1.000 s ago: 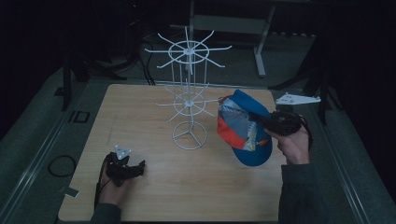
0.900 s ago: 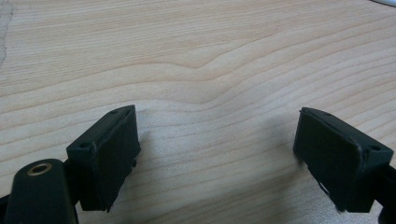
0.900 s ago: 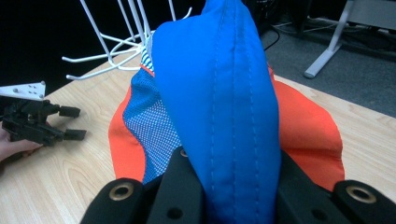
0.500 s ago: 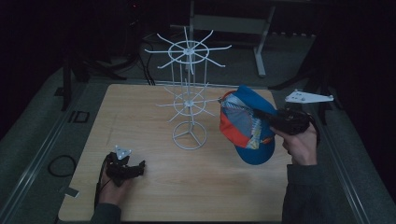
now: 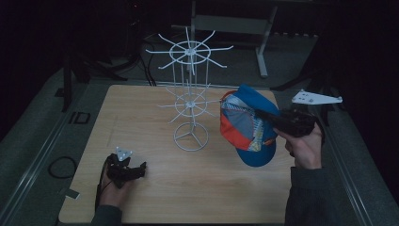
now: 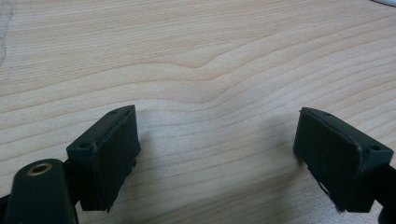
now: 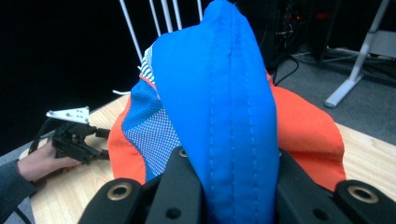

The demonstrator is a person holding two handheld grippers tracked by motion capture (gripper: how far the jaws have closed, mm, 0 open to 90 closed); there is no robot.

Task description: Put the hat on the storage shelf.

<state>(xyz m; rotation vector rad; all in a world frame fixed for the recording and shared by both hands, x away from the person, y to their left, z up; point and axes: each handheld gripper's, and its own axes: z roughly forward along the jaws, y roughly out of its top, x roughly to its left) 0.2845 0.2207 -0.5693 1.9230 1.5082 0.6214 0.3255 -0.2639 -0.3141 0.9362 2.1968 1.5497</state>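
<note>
A blue and orange cap (image 5: 247,125) with a mesh panel hangs in the air just right of the white wire rack (image 5: 190,101). My right gripper (image 5: 272,118) is shut on the cap's blue brim. In the right gripper view the brim (image 7: 219,93) rises between the two black jaws of the right gripper (image 7: 231,175), with the rack's wires (image 7: 159,14) behind it. My left gripper (image 5: 136,169) rests low at the table's front left. The left gripper (image 6: 217,149) stands open over bare wood, with nothing between its pads.
The rack stands on a ring base (image 5: 190,136) at the middle of the wooden table (image 5: 141,108), with thin hooks spreading at two levels. The person's left hand (image 7: 39,163) holds the left gripper (image 7: 77,140). A dark floor, cables and a metal stand leg (image 5: 261,52) surround the table.
The right hand has lifted the cap a little and drifted slightly right, still beside the rack. The left gripper has stayed where it was.
</note>
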